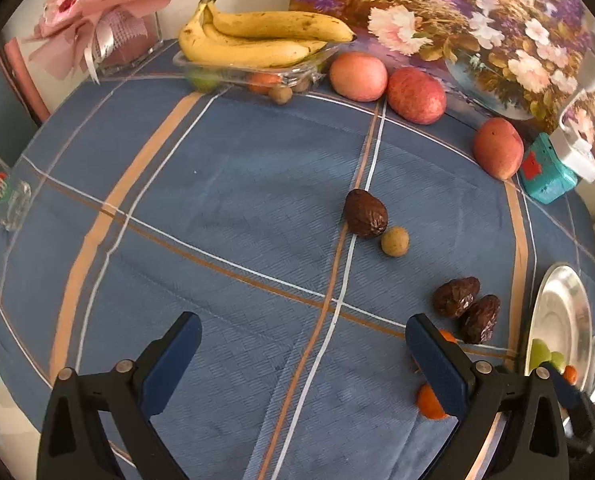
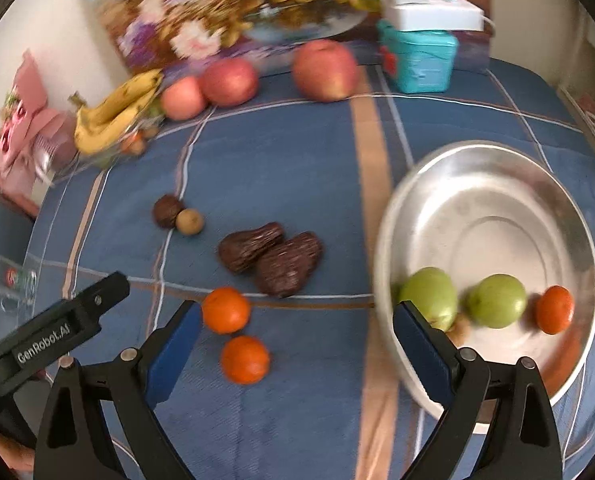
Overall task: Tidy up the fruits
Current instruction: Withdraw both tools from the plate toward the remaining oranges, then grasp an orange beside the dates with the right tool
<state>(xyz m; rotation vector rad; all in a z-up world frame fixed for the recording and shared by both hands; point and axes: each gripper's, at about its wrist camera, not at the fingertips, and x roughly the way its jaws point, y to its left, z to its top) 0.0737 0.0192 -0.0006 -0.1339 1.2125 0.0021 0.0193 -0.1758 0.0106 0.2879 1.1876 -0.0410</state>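
Our right claw hangs wide open and empty, two small round oranges between its fingers, just left of the shiny round metal plate. Our left claw, also open and empty, is farther (nothing between).

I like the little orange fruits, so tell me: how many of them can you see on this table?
3. Two lie on the cloth: one near the dates, one just in front of it. A third sits in the metal plate. The glass tray may hide others.
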